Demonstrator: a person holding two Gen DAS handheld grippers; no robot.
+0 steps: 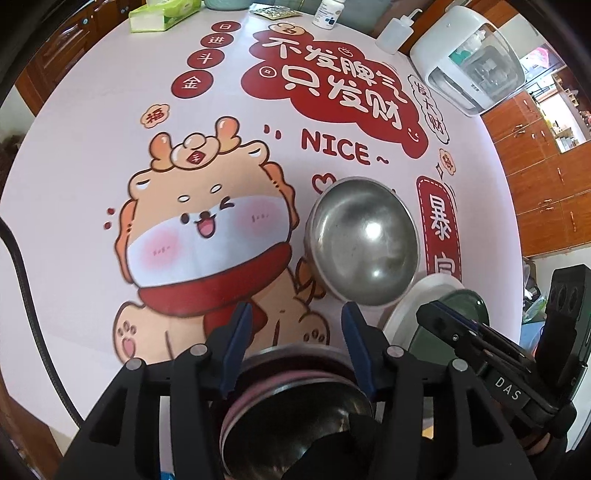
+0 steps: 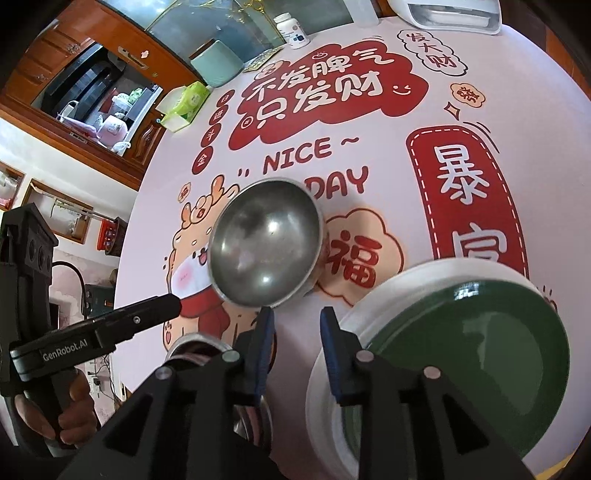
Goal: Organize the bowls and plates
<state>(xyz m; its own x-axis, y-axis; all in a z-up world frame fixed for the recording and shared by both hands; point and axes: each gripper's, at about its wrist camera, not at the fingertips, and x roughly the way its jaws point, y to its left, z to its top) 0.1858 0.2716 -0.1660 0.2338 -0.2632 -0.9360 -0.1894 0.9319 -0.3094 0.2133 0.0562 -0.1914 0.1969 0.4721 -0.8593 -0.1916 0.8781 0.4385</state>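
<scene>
A steel bowl (image 1: 362, 240) (image 2: 266, 240) stands upright on the printed tablecloth (image 1: 92, 229), just beyond both grippers. My left gripper (image 1: 297, 310) is open above a pink-rimmed steel bowl (image 1: 295, 406), whose far rim lies under the blue pads (image 1: 240, 332); the pads do not press on it. My right gripper (image 2: 296, 312) is open with only tablecloth between its fingers. Its right finger sits by the rim of a white plate (image 2: 325, 387) that carries a green plate (image 2: 480, 350). Each gripper shows in the other's view: the right gripper (image 1: 428, 312), the left gripper (image 2: 173, 301).
Along the table's far edge stand a green tissue box (image 1: 162, 13), a white pill bottle (image 2: 291, 31), a squeeze bottle (image 1: 395, 35), a teal canister (image 2: 216, 64) and a white appliance (image 1: 465, 59). Wooden cabinets (image 1: 546, 177) surround the table. A black cable (image 1: 22, 280) hangs at the left.
</scene>
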